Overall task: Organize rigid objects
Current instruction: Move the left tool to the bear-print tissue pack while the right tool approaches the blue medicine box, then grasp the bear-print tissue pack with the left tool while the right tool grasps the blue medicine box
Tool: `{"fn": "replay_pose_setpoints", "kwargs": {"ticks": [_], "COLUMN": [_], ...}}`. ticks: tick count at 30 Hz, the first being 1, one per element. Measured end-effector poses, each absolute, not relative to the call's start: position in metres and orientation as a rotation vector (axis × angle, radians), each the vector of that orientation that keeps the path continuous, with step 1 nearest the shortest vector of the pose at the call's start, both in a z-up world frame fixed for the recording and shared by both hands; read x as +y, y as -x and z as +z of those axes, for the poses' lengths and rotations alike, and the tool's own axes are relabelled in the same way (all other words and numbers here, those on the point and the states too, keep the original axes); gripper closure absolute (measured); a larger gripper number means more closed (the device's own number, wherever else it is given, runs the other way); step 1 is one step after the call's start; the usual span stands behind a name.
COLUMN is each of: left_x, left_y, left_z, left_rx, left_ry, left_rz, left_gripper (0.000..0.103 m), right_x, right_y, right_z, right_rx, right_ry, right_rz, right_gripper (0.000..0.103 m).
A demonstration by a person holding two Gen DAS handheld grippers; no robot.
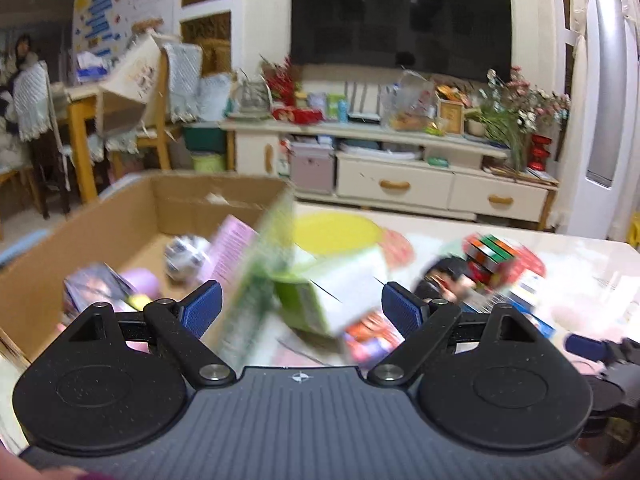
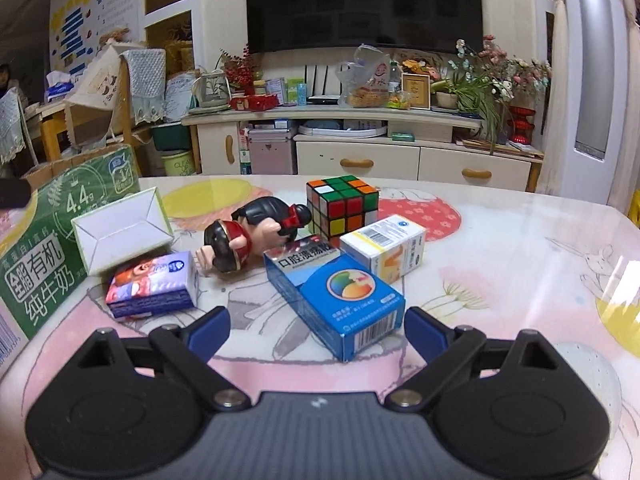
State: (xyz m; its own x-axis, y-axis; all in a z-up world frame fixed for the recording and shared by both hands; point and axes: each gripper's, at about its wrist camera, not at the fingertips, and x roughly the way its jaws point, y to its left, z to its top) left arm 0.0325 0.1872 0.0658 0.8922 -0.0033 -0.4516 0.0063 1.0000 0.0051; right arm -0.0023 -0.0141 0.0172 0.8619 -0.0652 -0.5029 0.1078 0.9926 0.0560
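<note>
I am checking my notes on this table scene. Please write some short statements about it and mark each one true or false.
1. The multicoloured puzzle cube stands on the table. True.
2. The blue cardboard medicine box lies inside the brown cardboard carton. False: it lies on the table.
3. The right tool holds nothing. True.
4. The plastic doll figure stands upright. False: it lies on its side.

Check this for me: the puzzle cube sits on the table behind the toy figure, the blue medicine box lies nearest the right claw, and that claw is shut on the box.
One part is wrong. The right claw is open, holding nothing; the blue medicine box lies just ahead of its fingers, untouched. The right wrist view shows this. The puzzle cube does sit on the table behind the toy figure.
</note>
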Motion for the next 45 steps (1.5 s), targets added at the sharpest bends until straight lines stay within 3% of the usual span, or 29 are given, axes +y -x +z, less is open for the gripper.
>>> {"fn": "replay_pose_setpoints", "kwargs": {"ticks": [6,8,21,33,45], "left_x": [0.176,0.174,0.164,0.147,0.14], "left_y": [-0.052,-0.058,-0.082,-0.095,-0.1], "left_z": [0.043,0.035,0.012,-0.004,-0.006], "left_rx": [0.514,0.511,0.471,0.622,0.637], "left_ry": [0.05,0.062,0.004,-0.024,-0.03], "left_rz": [-0.037,-0.04,-0.131,-0.095,-0.068], "left_gripper": [0.0,0.0,0.0,0.0,0.004], "right_x": [-0.026,-0.032,-0.057,-0.082,-0.074], "right_y": [0.0,0.001,-0.004,-0.003,-0.023], "right_z": [0.014,0.014,0.016,0.019,0.007], "right_rx": [0.531,0.529,0.516,0.517,0.549], "right_ry": [-0.046,-0.056,-0.065,-0.158,-0.156], "right_rz": [-0.125,-0.135,-0.142,-0.169,-0.038], "right_gripper": [0.009,0.003,0.002,0.001,0.003]}}
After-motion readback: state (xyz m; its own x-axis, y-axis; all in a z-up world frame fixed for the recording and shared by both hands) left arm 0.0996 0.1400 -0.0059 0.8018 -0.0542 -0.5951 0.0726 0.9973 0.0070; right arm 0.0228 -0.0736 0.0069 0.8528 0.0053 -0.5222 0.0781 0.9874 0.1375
